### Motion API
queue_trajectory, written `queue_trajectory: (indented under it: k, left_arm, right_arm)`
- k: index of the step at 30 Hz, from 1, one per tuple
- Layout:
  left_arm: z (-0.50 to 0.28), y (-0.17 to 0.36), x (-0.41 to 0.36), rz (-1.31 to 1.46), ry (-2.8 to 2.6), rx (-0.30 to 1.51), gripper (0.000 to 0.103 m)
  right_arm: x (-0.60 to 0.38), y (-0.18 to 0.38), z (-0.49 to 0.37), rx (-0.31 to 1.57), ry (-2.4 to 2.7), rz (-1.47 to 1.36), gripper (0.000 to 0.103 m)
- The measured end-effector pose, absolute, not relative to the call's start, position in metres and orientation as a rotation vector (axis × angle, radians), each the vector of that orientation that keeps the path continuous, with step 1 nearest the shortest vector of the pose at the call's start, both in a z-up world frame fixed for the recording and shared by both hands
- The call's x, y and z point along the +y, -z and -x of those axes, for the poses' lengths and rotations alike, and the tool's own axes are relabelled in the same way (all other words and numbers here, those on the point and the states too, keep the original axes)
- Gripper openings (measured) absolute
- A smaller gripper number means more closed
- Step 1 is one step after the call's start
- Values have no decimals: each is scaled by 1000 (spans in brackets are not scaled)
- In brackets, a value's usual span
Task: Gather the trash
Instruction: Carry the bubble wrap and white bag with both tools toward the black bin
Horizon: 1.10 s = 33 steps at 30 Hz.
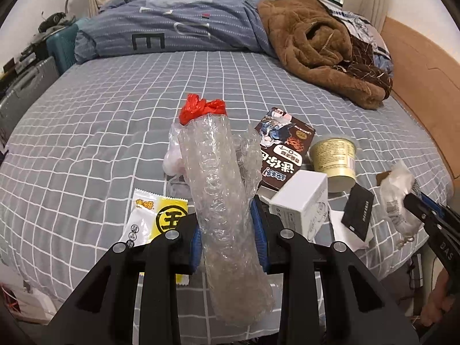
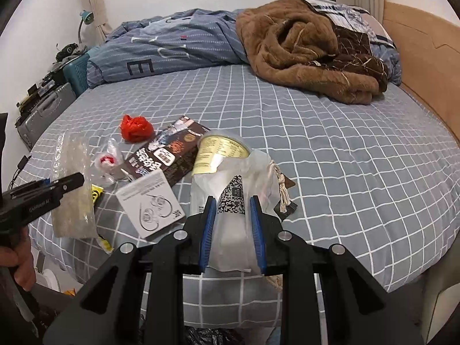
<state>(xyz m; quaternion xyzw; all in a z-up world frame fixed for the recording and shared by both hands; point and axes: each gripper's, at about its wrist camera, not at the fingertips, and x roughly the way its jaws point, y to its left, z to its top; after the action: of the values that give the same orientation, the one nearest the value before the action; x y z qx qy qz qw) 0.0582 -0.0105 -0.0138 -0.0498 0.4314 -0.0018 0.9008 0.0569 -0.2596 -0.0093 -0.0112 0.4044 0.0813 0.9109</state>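
My left gripper [image 1: 227, 227] has its jaws clenched on a long roll of bubble wrap [image 1: 221, 195]; the roll runs up between the blue pads and sticks out past them, lifted clear of the bed [image 1: 86, 143]. My right gripper [image 2: 233, 227] is likewise grasping a white plastic bag [image 2: 230, 201] with a QR label, pinched between its pads and raised off the sheet, a string tag dangling at its side.

Taking the white earphone box [image 2: 149, 201] as the landmark: it lies flat on the bed just left of the bag. A yellow snack wrapper [image 1: 155, 215] lies left of the box, near the bed's edge. Just beyond the box is the dark printed carton [image 2: 172, 155], lying flat, and touching the carton's right side is a pale yellow paper cup [image 2: 221, 152], tipped over; I cannot tell whether anything is inside it. Left of the carton sits a small clear wrapper with red in it [image 2: 107, 159]. Farther back from the box lies a crumpled red plastic bag [image 2: 136, 128]. Well beyond, a brown fleece blanket [image 2: 310, 49] and a blue duvet [image 2: 172, 46] are heaped at the far side.
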Motion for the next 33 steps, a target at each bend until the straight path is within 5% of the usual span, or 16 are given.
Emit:
queue_trajectory:
  k: [33]
  left_arm:
    - [80,-4,-31,123,23,843,29]
  right_arm:
    - [-225,-28,53,756,-241,31,24]
